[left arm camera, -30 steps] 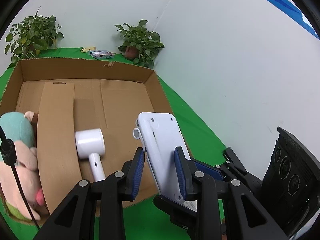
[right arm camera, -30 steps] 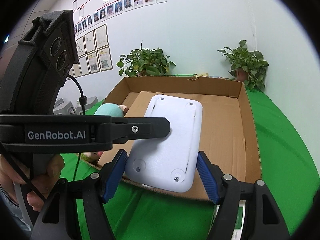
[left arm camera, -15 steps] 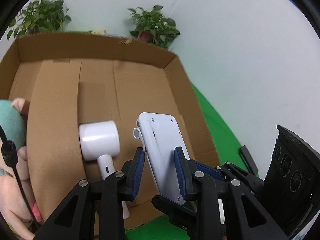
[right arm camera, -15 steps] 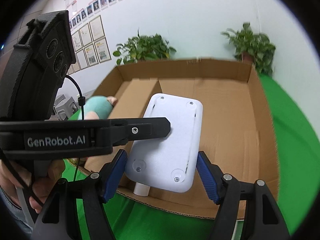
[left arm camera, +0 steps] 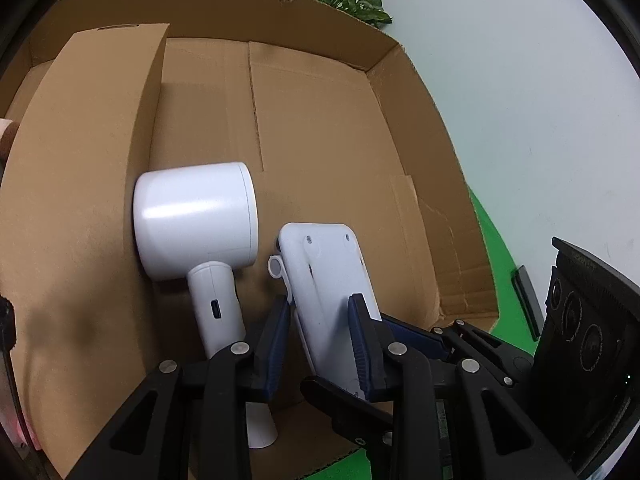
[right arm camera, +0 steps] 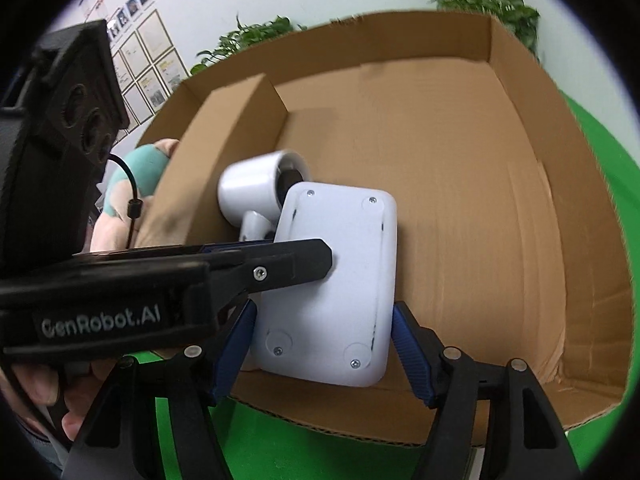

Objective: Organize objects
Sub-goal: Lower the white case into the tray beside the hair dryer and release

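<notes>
A flat white device [left arm camera: 326, 276] with screws in its underside is held by both grippers, low inside the cardboard box [left arm camera: 400, 128]. My left gripper [left arm camera: 320, 304] is shut on its thin sides. In the right wrist view the white device [right arm camera: 344, 280] sits between the blue pads of my right gripper [right arm camera: 325, 306], which touch its long edges while the jaws are closing. One black finger [right arm camera: 296, 266] of the left gripper lies across its back. A white hair dryer [left arm camera: 196, 220] lies on the box floor just left of the device.
A cardboard divider [left arm camera: 80, 168] stands left of the hair dryer [right arm camera: 256, 188]. Behind it lies a plush toy [right arm camera: 136, 180]. The box floor [right arm camera: 460, 208] to the right is bare cardboard. Green cloth [right arm camera: 592, 152] surrounds the box, with potted plants [right arm camera: 488, 4] at the wall.
Both grippers have sunk into the box with the white device between them. The hair dryer and the box floor now appear much closer and larger.
</notes>
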